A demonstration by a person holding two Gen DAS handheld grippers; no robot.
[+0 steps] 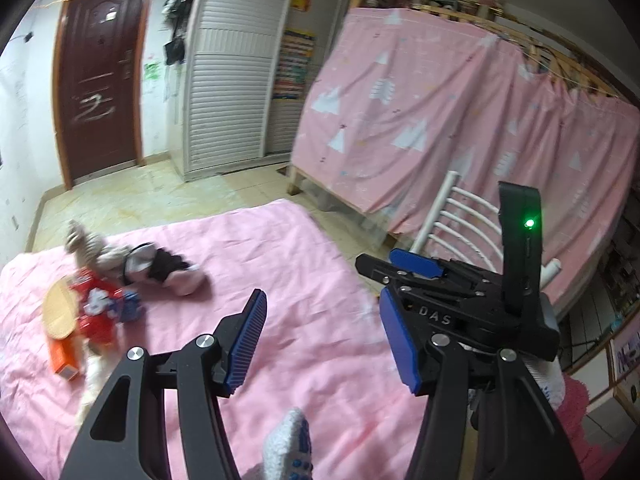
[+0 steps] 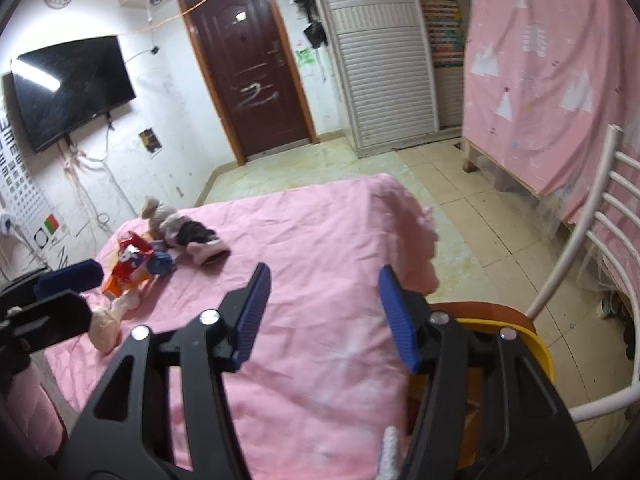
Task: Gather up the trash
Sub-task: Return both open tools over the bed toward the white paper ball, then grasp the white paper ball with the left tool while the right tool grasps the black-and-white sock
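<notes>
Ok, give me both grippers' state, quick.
Left gripper: open, holding nothing.
Right gripper: open, holding nothing.

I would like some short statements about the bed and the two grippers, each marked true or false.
1. The left gripper holds nothing between its fingers. True.
2. The red snack bag lies on the floor. False: it lies on the pink bedsheet, in a pile with other items.
3. The door is open. False: it is closed.
4. The right gripper is open and empty. True.
5. The television on the wall shows a programme. False: its screen is dark, with only a reflection of light.
6. A white chair stands beside the bed. True.
</notes>
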